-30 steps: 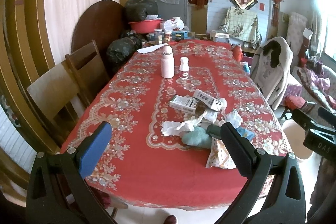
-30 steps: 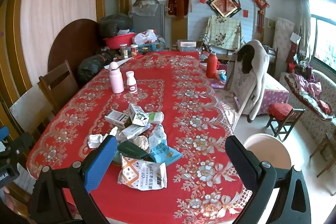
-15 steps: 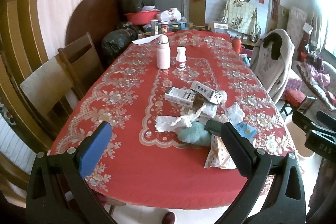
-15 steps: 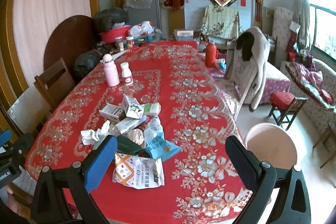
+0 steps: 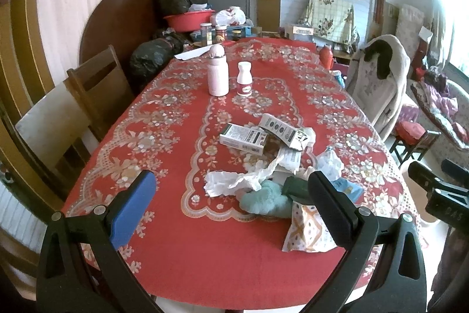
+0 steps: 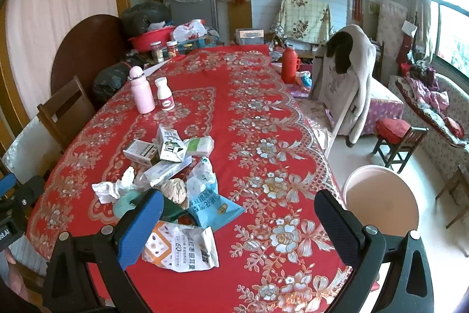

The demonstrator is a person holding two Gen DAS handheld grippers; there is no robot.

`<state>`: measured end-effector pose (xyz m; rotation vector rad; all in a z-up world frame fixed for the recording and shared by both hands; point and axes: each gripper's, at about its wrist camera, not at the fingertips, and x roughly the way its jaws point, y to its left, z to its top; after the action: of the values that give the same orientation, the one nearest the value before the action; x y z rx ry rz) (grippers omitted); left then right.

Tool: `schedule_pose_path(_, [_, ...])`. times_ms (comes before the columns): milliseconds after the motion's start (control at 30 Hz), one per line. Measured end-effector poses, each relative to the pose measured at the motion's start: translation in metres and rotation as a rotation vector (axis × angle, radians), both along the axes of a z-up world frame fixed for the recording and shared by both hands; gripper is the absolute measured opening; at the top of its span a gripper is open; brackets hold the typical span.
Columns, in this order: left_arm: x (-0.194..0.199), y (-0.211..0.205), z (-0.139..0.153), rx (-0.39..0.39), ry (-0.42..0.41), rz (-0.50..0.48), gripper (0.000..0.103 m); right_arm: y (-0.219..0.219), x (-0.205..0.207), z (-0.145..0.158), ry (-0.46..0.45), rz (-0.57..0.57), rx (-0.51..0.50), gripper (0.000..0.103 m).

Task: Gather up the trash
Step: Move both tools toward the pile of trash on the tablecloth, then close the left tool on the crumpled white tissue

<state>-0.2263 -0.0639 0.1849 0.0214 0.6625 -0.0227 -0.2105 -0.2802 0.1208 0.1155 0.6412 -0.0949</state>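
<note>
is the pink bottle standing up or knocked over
Standing up. The pink bottle rests on its base on the red tablecloth, cap on top, beside the small white bottle.

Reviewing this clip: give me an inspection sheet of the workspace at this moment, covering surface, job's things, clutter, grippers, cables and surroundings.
Surface: table under a red floral cloth.
Job's things: trash pile near the front edge: white snack bag, blue packet, crumpled tissue, cartons, teal wad. Pink bin on the floor off the table's right side.
Clutter: pink bottle and white bottle upright, apart from the pile; red flask beyond the table's right edge; what it stands on cannot be told.
Grippers: left gripper open, holding nothing; right gripper open, holding nothing.
Cables: nothing seen.
Surroundings: wooden chair at left; chair draped with a coat at right.
</note>
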Motion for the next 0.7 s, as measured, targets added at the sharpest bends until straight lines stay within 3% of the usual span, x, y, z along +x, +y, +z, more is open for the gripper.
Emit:
schedule_pose_path(433, [0.038,0.009,-0.023,-0.009,0.051,-0.003,0.103,0.011,0.038,-0.02,0.065,0.046,0.014,0.102])
schedule_pose_path(700, [0.057,0.036,-0.04,-0.042,0.107,-0.016,0.103,0.016,0.057,-0.032,0.102,0.076,0.002,0.102])
